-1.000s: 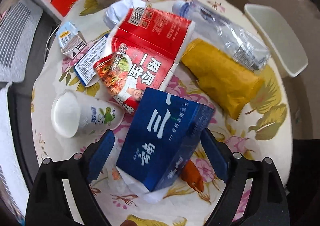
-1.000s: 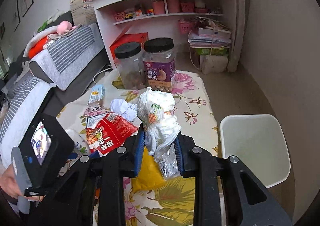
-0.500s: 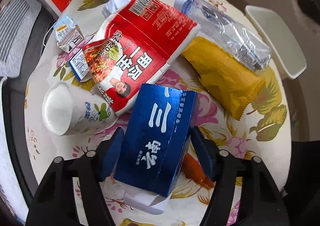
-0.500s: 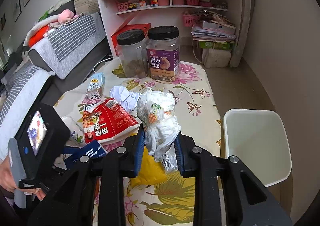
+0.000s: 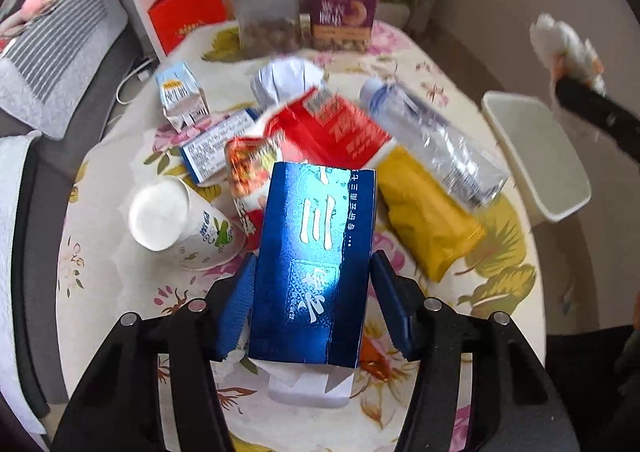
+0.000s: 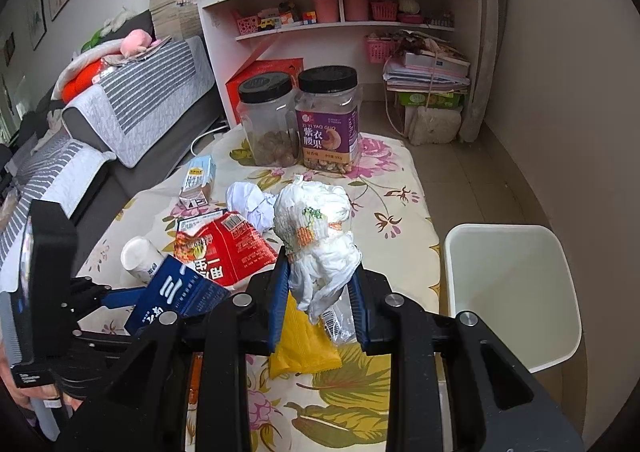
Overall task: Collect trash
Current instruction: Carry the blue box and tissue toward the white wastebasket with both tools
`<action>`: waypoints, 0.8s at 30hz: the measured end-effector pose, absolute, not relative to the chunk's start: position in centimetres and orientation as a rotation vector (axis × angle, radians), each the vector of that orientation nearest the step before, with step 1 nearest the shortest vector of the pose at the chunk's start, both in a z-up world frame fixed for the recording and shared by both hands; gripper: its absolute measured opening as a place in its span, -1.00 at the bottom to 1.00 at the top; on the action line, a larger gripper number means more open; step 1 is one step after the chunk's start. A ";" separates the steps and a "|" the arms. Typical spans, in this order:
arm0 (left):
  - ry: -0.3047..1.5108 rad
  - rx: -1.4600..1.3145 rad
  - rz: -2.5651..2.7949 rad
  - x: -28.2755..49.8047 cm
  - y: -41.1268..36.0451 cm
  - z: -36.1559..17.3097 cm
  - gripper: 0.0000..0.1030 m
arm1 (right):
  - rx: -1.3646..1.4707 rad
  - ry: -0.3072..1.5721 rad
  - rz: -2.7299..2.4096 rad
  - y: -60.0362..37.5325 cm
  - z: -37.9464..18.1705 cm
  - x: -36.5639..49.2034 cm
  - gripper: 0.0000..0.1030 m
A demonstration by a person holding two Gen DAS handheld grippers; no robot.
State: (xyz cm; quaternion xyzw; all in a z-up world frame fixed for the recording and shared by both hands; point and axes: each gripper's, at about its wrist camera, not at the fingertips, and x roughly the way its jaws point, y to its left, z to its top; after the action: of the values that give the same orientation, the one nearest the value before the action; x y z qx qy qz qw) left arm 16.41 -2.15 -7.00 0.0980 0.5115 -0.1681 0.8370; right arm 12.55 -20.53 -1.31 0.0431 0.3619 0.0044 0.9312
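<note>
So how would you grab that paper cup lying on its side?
Probably across its middle, coming from above. The paper cup lies tipped over on the flowered tablecloth, white base facing the camera, so its round sides are free. The red packet crowds its far end, so avoid pinching there.

The left gripper (image 5: 312, 304) is closing its blue jaws. The right gripper (image 6: 318, 292) is squeezing tight, pointing down.

A home living room: a quilt-covered sofa (image 6: 132, 108), cluttered shelves (image 6: 340, 24), and a floral-clothed table (image 6: 392, 188).
</note>
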 end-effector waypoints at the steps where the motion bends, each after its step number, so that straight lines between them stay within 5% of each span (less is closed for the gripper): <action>1: 1.068 0.196 -0.353 16.2 -2.1 -6.8 0.10 | 0.091 0.737 0.008 -20.6 -1.2 12.4 -0.49; 24: 0.765 -0.029 -0.319 14.1 -6.7 -0.1 0.09 | 0.124 0.631 -0.186 -29.3 1.4 11.2 -0.49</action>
State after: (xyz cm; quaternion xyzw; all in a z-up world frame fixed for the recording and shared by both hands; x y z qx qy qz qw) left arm 14.08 -6.75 -0.07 -0.0143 0.3715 -0.1548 0.9153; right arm 11.16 -29.29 1.45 0.0606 0.3096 -0.0910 0.9446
